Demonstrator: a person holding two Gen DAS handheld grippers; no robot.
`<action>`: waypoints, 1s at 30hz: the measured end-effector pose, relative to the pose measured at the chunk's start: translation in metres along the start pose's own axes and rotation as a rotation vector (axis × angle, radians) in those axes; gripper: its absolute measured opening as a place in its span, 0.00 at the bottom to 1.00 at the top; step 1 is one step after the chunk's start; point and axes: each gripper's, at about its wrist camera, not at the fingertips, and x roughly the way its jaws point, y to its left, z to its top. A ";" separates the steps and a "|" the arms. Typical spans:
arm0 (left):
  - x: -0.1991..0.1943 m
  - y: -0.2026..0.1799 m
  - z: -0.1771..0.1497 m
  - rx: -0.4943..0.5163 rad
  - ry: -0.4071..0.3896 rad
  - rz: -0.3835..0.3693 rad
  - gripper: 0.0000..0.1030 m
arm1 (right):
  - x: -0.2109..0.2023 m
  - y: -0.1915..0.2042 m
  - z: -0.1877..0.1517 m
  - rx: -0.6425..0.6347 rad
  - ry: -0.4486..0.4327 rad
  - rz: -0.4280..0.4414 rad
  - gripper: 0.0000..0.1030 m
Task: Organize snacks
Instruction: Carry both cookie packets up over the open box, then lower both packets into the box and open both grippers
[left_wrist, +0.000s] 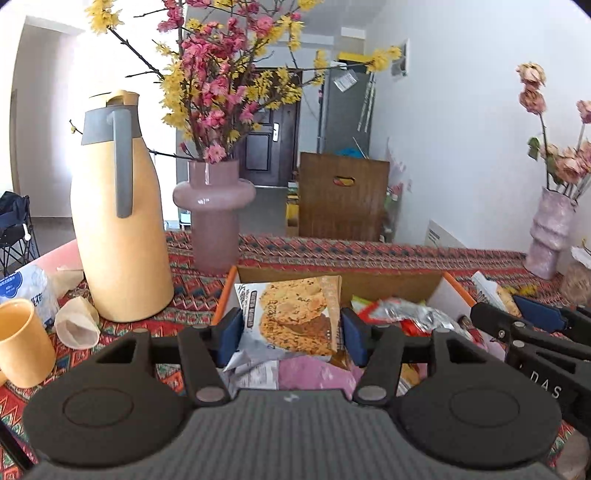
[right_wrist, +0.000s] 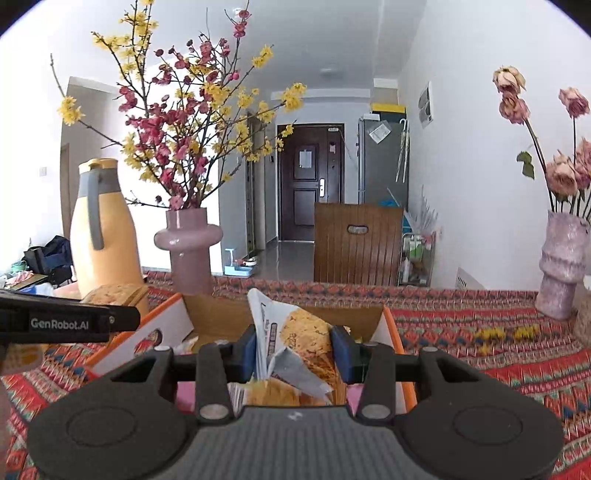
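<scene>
Above the open cardboard box (left_wrist: 454, 291) of snacks, your left gripper (left_wrist: 291, 334) pinches one cracker packet (left_wrist: 295, 314) between its blue pads, and your right gripper (right_wrist: 297, 352) likewise clamps a second, crumpled cracker packet (right_wrist: 295, 339).

Home dining area, patterned tablecloth (right_wrist: 461, 325), flower vase (right_wrist: 188, 243), fridge (right_wrist: 382, 158), front door (right_wrist: 310, 181)

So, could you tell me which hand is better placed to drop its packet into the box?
Left, probably: the left gripper holds its cookie packet flat, squarely over the box; the right gripper grips a crumpled packet.
</scene>
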 end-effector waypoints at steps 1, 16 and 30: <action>0.004 0.001 0.001 -0.004 -0.002 0.004 0.56 | 0.004 0.001 0.003 -0.001 -0.006 -0.004 0.40; 0.044 0.018 -0.018 -0.080 -0.002 0.036 0.82 | 0.054 -0.004 -0.013 0.034 0.036 -0.035 0.43; -0.002 0.026 -0.006 -0.116 -0.043 0.036 1.00 | 0.022 -0.018 -0.003 0.106 -0.027 -0.065 1.00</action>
